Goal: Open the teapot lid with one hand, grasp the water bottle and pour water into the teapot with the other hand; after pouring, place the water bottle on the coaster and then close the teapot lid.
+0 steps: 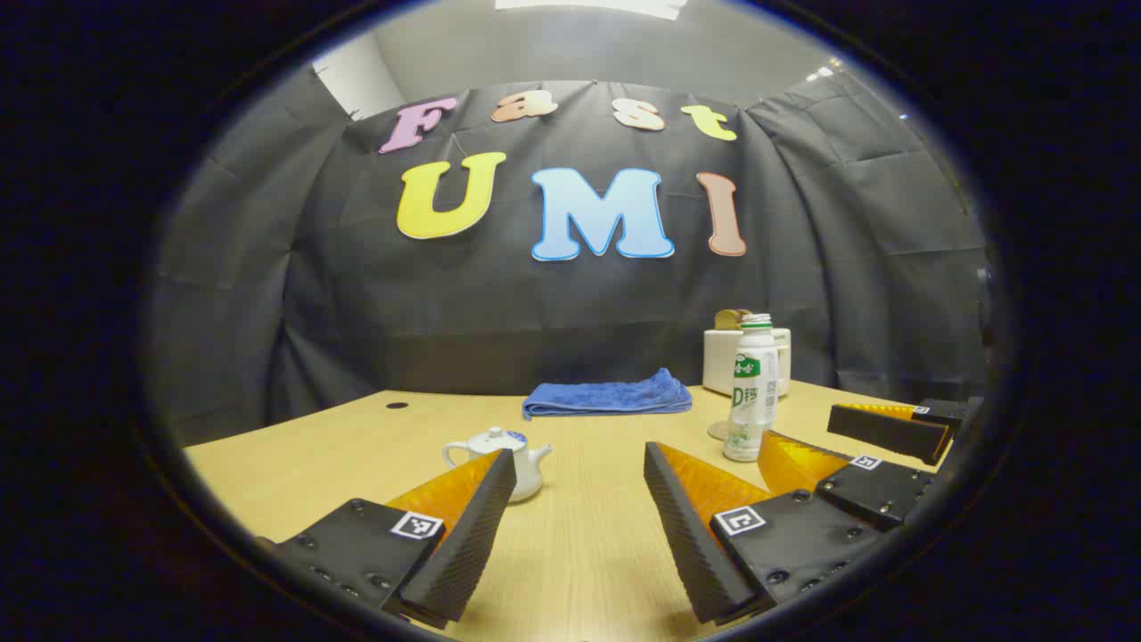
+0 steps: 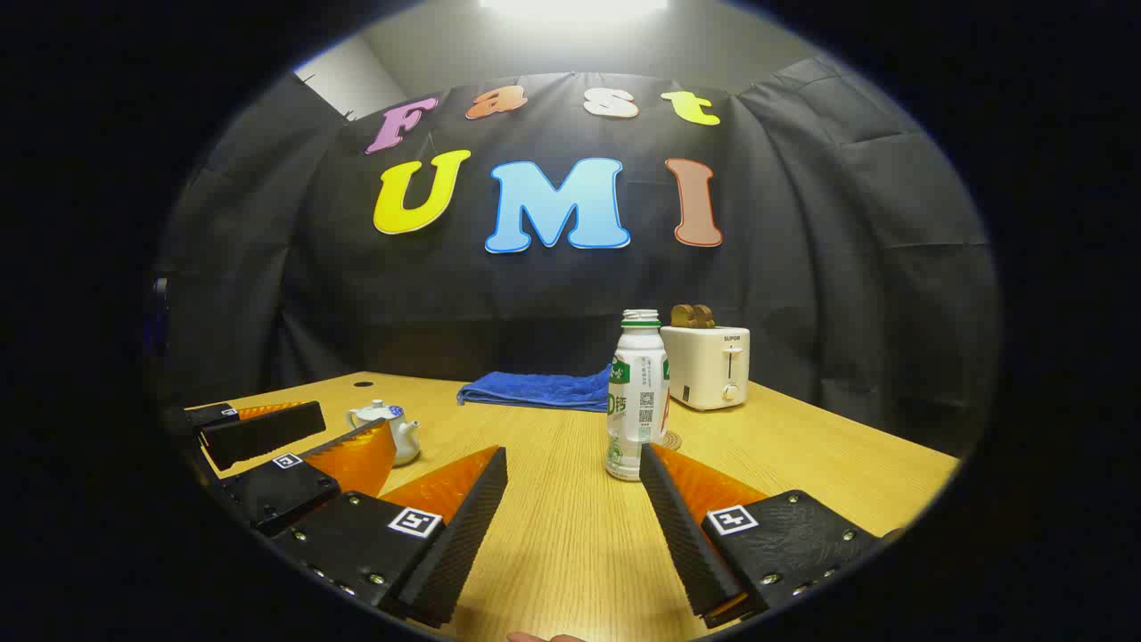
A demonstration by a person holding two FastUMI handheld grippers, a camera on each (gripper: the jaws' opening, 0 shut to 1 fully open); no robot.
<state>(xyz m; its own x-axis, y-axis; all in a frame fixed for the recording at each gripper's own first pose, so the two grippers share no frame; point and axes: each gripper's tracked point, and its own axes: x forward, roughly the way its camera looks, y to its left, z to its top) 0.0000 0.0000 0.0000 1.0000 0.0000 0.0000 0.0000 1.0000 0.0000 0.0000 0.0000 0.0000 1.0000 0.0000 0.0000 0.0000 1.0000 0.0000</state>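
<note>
**Both grippers wide, nothing held yet**

Nearest the lens: left gripper, jaws spread well apart, empty, low over the bare counter. Right gripper the same: jaws wide, gripping nothing.

Teapot, small, white, lid on, sits near and to the left, just beyond the left gripper's left finger. In the right gripper view it lies far left, behind the other gripper. Glazed ceramic by the look: likely slippery, breakable, and light enough to shift if nudged. The lid knob is the place to pinch; lift straight up.

Water bottle stands upright right of centre, just ahead of the right gripper's right finger. In the left gripper view it stands to the right. Cap appears off, so any tilt could spill. Thin plastic, probably gives under squeeze; take it mid-body, across the label, moderate pressure.

Coaster seems to lie just behind the bottle's base, largely hidden.

Farther back: folded blue towel, toaster with bread, far right.

Judgement: task unstarted; lid first.
</note>
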